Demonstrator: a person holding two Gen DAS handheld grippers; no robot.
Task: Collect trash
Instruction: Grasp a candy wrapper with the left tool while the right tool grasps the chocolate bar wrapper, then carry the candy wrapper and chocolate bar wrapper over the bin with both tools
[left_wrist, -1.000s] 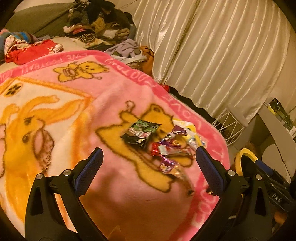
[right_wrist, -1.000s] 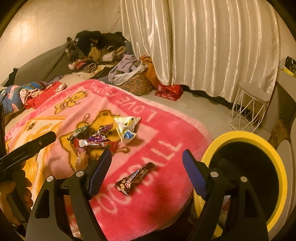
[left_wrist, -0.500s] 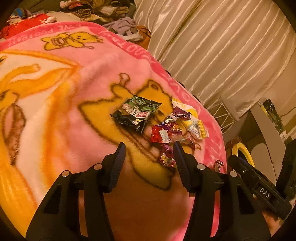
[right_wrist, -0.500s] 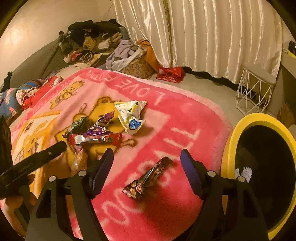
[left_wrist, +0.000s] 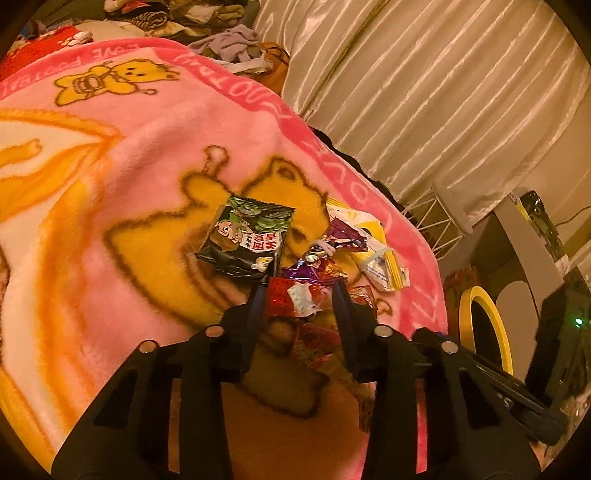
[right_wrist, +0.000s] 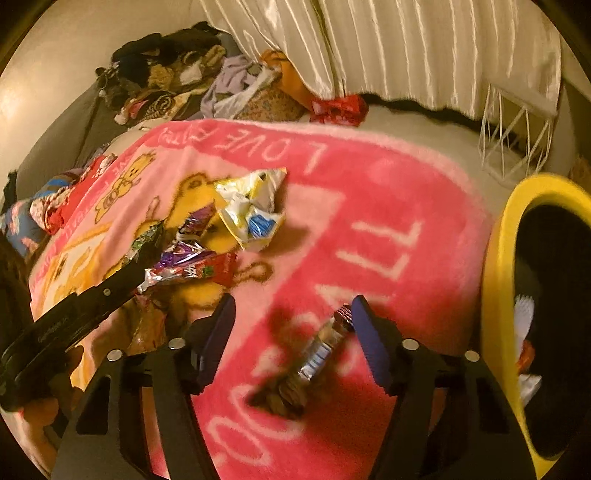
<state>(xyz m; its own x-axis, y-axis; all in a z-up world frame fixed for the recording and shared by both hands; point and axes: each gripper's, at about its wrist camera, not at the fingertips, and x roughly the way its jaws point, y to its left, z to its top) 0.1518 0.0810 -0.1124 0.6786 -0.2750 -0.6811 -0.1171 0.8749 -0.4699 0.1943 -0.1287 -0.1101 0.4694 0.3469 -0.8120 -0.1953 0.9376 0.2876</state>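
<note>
Several snack wrappers lie on a pink bear blanket (left_wrist: 110, 155). My left gripper (left_wrist: 301, 301) is low over the pile, its fingers partly closed around a red foil wrapper (left_wrist: 291, 299); whether they grip it I cannot tell. A dark green packet (left_wrist: 247, 236), a purple wrapper (left_wrist: 343, 236) and a white-yellow bag (left_wrist: 380, 258) lie just beyond. My right gripper (right_wrist: 291, 314) is open over a brown candy-bar wrapper (right_wrist: 310, 365) on the blanket (right_wrist: 369, 221). The pile (right_wrist: 192, 258) and white-yellow bag (right_wrist: 251, 210) lie to its left. A yellow-rimmed black bin (right_wrist: 498, 280) stands right.
Heaped clothes (right_wrist: 166, 74) lie at the bed's far end. Pale curtains (right_wrist: 369, 48) hang behind. A white wire stool (right_wrist: 517, 140) stands beside the bed. The bin (left_wrist: 484, 328) also shows at right in the left wrist view, beside a dark device (left_wrist: 561, 332).
My left gripper moved forward and down onto the wrapper pile and its fingers narrowed from wide open. My right gripper lowered over the candy-bar wrapper and stayed open.
</note>
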